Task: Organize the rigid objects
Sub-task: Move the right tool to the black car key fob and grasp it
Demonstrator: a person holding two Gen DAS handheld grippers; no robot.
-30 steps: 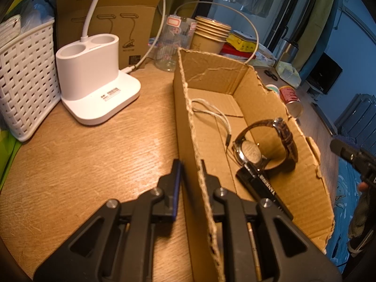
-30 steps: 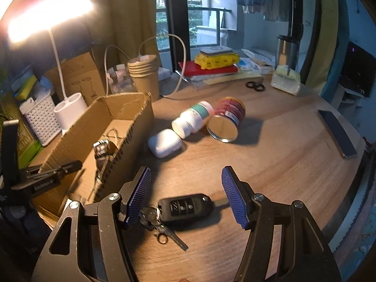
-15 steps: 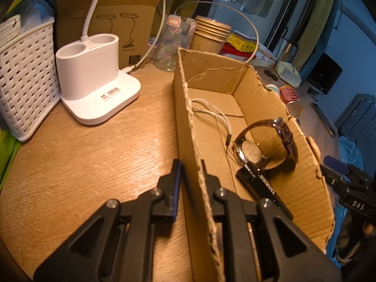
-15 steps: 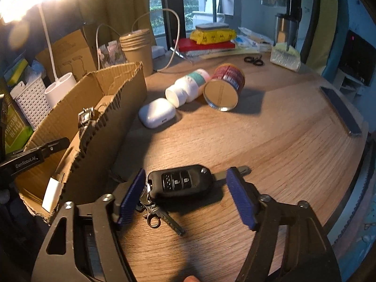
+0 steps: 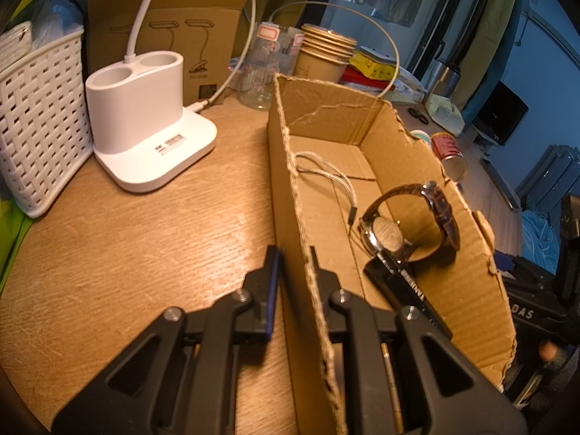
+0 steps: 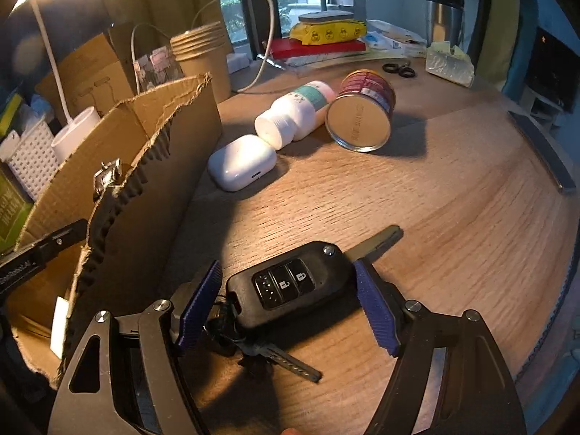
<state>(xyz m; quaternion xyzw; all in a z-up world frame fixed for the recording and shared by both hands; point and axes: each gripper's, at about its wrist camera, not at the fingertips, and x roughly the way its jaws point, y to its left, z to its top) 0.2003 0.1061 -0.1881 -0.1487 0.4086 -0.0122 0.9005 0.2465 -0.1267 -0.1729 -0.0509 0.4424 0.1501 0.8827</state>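
My left gripper (image 5: 294,253) is shut on the near side wall of the open cardboard box (image 5: 290,195), one finger outside and one inside. Inside the box lie a wristwatch (image 5: 406,224), a black flat device (image 5: 406,286) and a braided cord (image 5: 326,174). My right gripper (image 6: 286,282) is open, low over the table, with a black car key fob (image 6: 290,286) and its keys lying between the fingers. The box (image 6: 145,181) stands just left of it. A white earbud case (image 6: 242,162), a white bottle (image 6: 293,116) and a red can (image 6: 362,116) lie farther back.
A white lamp base (image 5: 145,127) and a white woven basket (image 5: 36,116) stand left of the box. Paper cups (image 5: 322,58), a glass jar (image 5: 264,72) and a printed carton (image 5: 170,11) sit behind. A dark phone (image 6: 543,152) lies by the right table edge; scissors (image 6: 398,69) farther back.
My right gripper has moved forward and down so the key fob now lies between its open fingers. My left gripper has stayed clamped on the box wall.
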